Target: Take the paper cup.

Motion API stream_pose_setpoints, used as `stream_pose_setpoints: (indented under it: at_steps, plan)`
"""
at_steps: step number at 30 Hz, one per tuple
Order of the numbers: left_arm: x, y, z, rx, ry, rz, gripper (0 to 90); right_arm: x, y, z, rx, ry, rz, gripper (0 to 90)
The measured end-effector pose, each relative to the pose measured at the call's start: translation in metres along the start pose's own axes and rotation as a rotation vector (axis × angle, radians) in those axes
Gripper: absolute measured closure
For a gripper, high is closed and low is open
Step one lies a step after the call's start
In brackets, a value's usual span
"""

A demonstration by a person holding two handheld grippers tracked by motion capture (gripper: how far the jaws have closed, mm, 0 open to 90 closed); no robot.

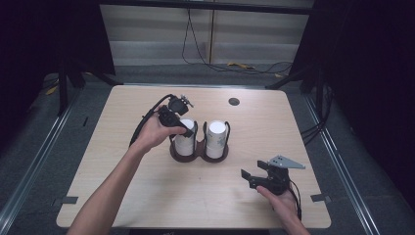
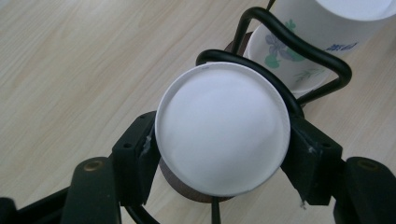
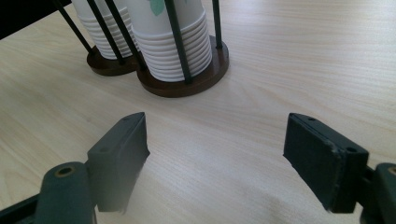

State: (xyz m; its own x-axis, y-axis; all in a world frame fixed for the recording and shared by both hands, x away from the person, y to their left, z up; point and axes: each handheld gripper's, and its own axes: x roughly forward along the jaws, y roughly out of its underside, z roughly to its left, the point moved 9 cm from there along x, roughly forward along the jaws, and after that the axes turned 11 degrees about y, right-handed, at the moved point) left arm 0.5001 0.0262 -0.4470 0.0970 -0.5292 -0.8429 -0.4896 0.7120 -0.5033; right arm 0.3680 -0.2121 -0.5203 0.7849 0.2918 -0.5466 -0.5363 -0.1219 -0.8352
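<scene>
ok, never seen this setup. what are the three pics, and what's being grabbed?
No robot here: a person holds a two-fingered gripper in each hand. The high view looks down on a wooden table. The other two pictures come from cameras riding on each gripper.

On the table stands a dark double cup holder with two stacks of upside-down white paper cups. The left gripper has its fingers against the sides of the top cup of the left stack. The right gripper sits open and empty above the table, its camera facing the holder.
</scene>
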Motion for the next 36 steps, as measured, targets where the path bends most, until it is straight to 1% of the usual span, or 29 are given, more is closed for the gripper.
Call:
stream_pose_setpoints:
  at_steps: [3,5,8,12,14,16,17,19,23,25,29,31,34,35,36]
  plan:
    - [-0.002,0.0,0.0,0.013,-0.001,0.016,34.2,0.0,0.0,0.0,0.003,-0.002,0.002,21.6]
    - [-0.003,-0.001,-0.001,0.001,-0.002,0.006,34.3,0.0,0.0,0.0,0.002,-0.002,0.002,21.6]
    - [-0.007,-0.002,-0.001,0.004,-0.008,0.0,34.3,0.0,0.0,0.0,0.003,-0.002,0.002,21.7]
    - [-0.01,-0.003,-0.001,-0.001,-0.004,-0.01,34.3,0.0,0.0,0.0,0.003,-0.002,0.003,21.7]
    - [-0.013,-0.004,-0.001,-0.001,-0.002,-0.019,34.4,0.0,0.0,0.0,0.004,-0.002,0.003,21.7]
    - [-0.013,-0.004,-0.001,0.009,-0.003,-0.014,34.5,0.001,0.0,0.0,0.004,-0.002,0.002,21.7]
    - [-0.013,-0.004,-0.001,0.013,-0.008,-0.02,34.5,0.001,0.0,0.0,0.004,-0.002,0.003,21.7]
    - [-0.013,-0.005,-0.001,0.008,-0.009,-0.036,34.6,0.001,0.0,0.0,0.005,-0.003,0.002,21.7]
    - [-0.015,-0.006,-0.001,0.019,-0.012,-0.045,34.7,0.001,0.0,0.0,0.004,-0.002,0.003,21.8]
    - [-0.017,-0.006,-0.001,0.012,-0.01,-0.065,34.8,0.001,0.0,0.0,0.004,-0.002,0.003,21.8]
    - [-0.019,-0.005,0.0,-0.001,-0.01,-0.085,35.0,0.0,0.0,0.0,0.005,-0.002,0.003,21.9]
    - [-0.019,-0.004,0.001,0.002,-0.008,-0.093,35.1,0.0,0.0,0.0,0.003,0.001,0.003,21.9]
    - [-0.019,-0.004,0.001,-0.005,-0.009,-0.129,35.2,0.0,0.0,0.0,0.005,-0.001,0.003,22.0]
    - [-0.019,-0.004,0.001,0.003,-0.012,-0.132,35.1,0.0,0.0,0.0,0.005,0.0,0.004,22.0]
    - [-0.019,-0.004,0.0,-0.001,-0.011,-0.145,35.1,0.001,0.0,0.0,0.005,-0.001,0.004,22.1]
